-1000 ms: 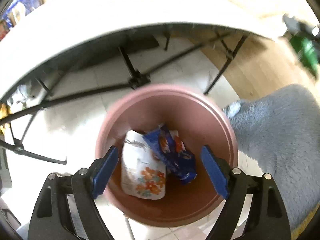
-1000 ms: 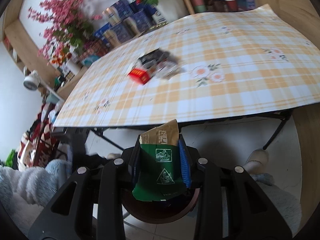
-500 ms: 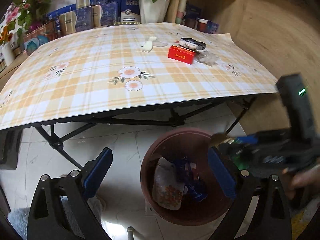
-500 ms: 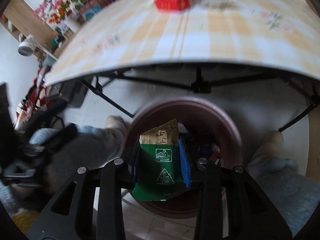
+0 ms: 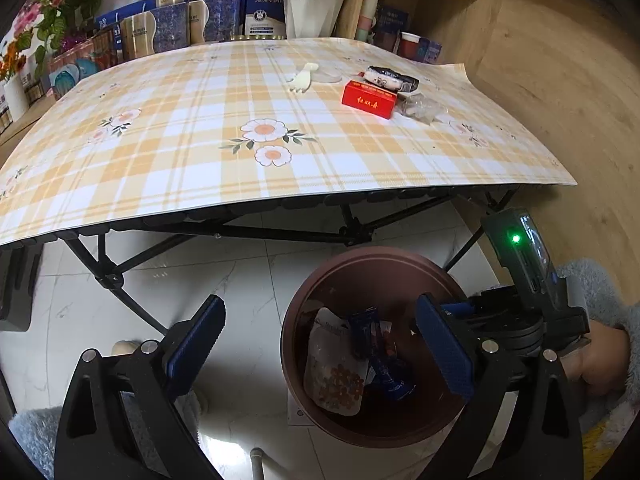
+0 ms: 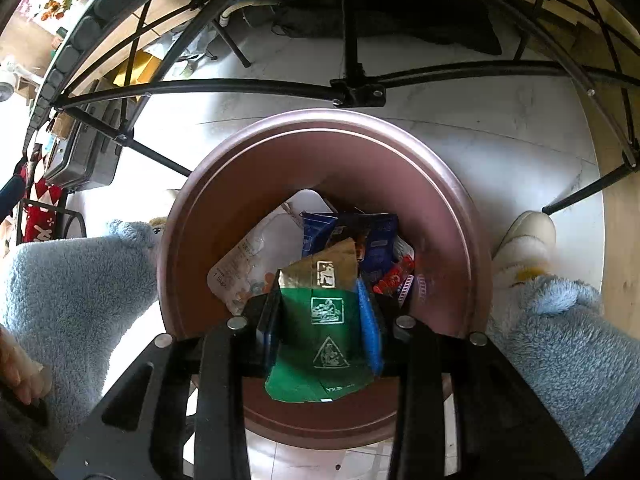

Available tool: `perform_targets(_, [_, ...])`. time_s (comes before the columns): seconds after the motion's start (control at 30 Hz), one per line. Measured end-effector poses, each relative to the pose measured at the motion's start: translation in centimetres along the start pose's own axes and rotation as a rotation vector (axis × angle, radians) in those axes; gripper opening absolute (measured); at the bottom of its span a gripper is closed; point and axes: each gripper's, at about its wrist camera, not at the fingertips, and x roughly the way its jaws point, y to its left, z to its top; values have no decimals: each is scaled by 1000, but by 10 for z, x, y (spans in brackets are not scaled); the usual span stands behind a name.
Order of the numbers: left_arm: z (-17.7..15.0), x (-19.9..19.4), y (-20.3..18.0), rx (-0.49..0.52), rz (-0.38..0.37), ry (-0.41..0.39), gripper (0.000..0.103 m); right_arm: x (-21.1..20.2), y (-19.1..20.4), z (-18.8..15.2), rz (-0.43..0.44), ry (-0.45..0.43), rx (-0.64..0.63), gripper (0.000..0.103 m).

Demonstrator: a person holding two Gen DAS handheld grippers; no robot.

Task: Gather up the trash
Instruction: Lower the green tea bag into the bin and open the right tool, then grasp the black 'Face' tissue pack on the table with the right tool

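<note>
The right gripper (image 6: pixel 322 320) pinched a green wrapper (image 6: pixel 320 340) between its fingers, above the bin (image 6: pixel 460 216). The left gripper (image 5: pixel 320 352) stood wide open, seemingly empty.

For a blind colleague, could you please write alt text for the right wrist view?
The right tongs, shut on a green and gold paper packet, point down into a round brown plastic bin that holds a white pouch and blue wrappers. Black table legs cross the pale floor behind.
</note>
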Motion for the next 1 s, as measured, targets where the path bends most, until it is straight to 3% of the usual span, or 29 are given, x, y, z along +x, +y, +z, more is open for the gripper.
perform_targets(0.27, [0, 0, 0, 0, 12, -1, 93, -1, 7, 1, -36, 5, -27, 41])
perform_targets(0.3, [0, 0, 1, -5, 16, -2, 93, -1, 7, 1, -38, 6, -26, 54])
perform_targets(0.47, [1, -2, 7, -33, 29, -10, 93, -6, 9, 1, -69, -25, -35, 86])
perform_targets(0.6, [1, -3, 9, -43, 38, -15, 93, -14, 5, 3, -82, -69, -16, 96])
perform_targets(0.77, [1, -4, 12, -53, 47, -20, 93, -24, 4, 4, -104, -111, 3, 97])
perform_targets(1.0, [2, -1, 18, -87, 56, -14, 93, -57, 17, 3, -124, -235, -33, 97])
